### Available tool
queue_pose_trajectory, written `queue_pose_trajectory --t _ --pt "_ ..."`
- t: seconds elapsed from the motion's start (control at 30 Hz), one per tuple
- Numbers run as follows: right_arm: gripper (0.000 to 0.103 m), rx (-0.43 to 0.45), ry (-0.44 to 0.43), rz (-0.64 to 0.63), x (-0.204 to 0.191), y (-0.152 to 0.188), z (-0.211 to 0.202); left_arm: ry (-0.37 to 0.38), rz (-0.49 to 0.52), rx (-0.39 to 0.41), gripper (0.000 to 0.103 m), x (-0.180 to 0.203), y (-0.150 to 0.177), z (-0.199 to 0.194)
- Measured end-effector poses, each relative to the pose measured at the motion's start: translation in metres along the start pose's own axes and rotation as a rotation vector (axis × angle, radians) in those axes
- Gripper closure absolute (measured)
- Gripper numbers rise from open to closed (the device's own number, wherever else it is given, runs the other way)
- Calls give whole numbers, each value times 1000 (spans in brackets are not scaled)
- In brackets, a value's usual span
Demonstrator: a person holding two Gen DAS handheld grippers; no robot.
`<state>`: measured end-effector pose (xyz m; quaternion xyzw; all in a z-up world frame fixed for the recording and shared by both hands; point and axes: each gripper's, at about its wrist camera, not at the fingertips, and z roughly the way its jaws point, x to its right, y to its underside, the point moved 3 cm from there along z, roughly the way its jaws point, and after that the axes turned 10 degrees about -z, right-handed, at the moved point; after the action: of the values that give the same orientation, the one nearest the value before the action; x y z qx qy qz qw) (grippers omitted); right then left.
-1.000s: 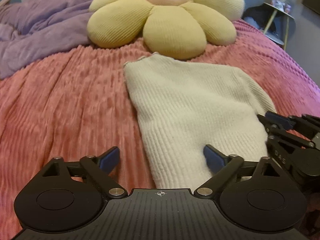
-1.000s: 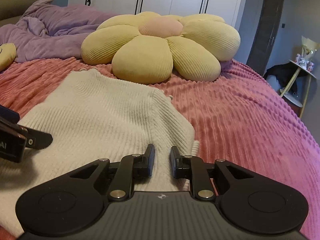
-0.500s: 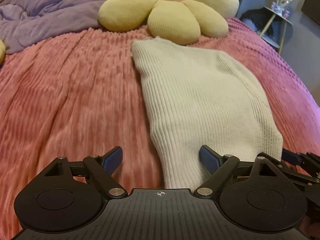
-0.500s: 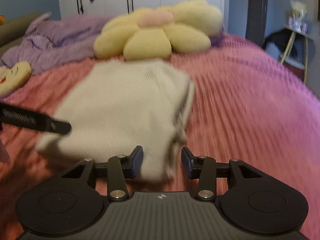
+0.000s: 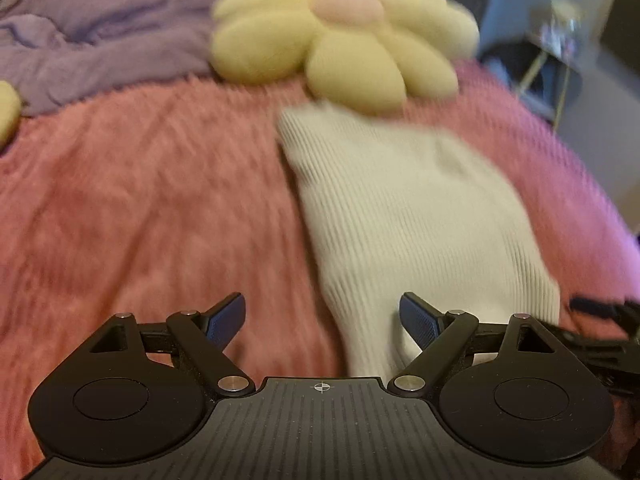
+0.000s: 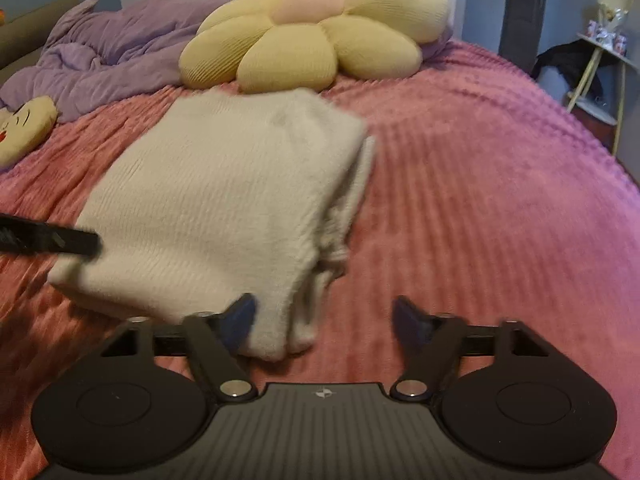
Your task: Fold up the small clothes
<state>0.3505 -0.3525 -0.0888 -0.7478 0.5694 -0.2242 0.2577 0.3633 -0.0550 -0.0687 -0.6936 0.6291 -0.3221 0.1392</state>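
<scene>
On the far left of the right wrist view, a small yellow face cushion (image 6: 24, 128) lies at the edge of the bed, with a rumpled purple duvet (image 6: 104, 60) behind it. I work over a pink ribbed bedspread (image 6: 480, 200).

My left gripper (image 5: 322, 318) hangs with its jaws spread wide and nothing pressed between them. The near left edge of the cream sweater (image 5: 408, 216) runs down between the jaws, but the pads do not touch it.

The cream sweater lies flat in the middle of the bed, folded into a long narrow panel. Its long axis runs away from me, the far end just short of a yellow flower pillow (image 6: 316, 28). It points up the bed, slanting a little toward the left in the left wrist view. Loose layers peek out along its right edge.

My right gripper (image 6: 324, 320) is at the near right corner. Its jaws are opening; the corner of the knit sits just inside the left pad, not pinched.

I judge the side folds are done and the lengthwise fold comes next. To do it well, I would take both near corners evenly, gather every layer on the right side, lift low and carry the near end straight along the long axis.

At the far right, a small side table (image 6: 600, 52) stands beyond the bed.
</scene>
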Motion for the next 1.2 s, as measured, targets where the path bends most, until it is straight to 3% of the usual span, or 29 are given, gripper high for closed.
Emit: queue_pose_trajectory --t 0.1,0.17,0.3,0.5,0.57,0.6,0.67,0.77,0.93,1.03,1.13,1.2 --pt "20 59 -55 91 22 -4 -8 73 -70 -37 12 -14 -15 10" --pt "20 80 -122 206 39 -8 -5 168 -144 -99 12 -20 -18 25" --pt "20 105 -326 429 60 -17 19 324 -244 -167 12 -23 -19 52" --pt "22 101 -505 588 66 -20 65 422 -355 -215 9 -19 -18 87" --pt "35 104 -518 614 66 -20 74 430 -391 -204 10 -19 -20 93" --pt "38 101 -512 619 64 -21 77 435 -404 -197 17 -18 -22 94" --pt "60 100 -491 607 63 -22 78 408 -379 -199 42 -17 -24 95" --pt "68 95 -471 551 55 -27 73 434 -380 -191 54 -22 -29 83" --pt "69 118 -483 395 17 -48 43 429 -286 -113 56 -35 -31 24" --pt "69 121 -531 325 -20 -47 27 329 -232 -85 55 -58 -13 -19" --pt "69 110 -576 280 -61 -31 6 253 -251 -110 52 -84 17 -51" --pt "63 100 -569 249 -85 -16 -7 143 -242 -105 44 -99 40 -64"
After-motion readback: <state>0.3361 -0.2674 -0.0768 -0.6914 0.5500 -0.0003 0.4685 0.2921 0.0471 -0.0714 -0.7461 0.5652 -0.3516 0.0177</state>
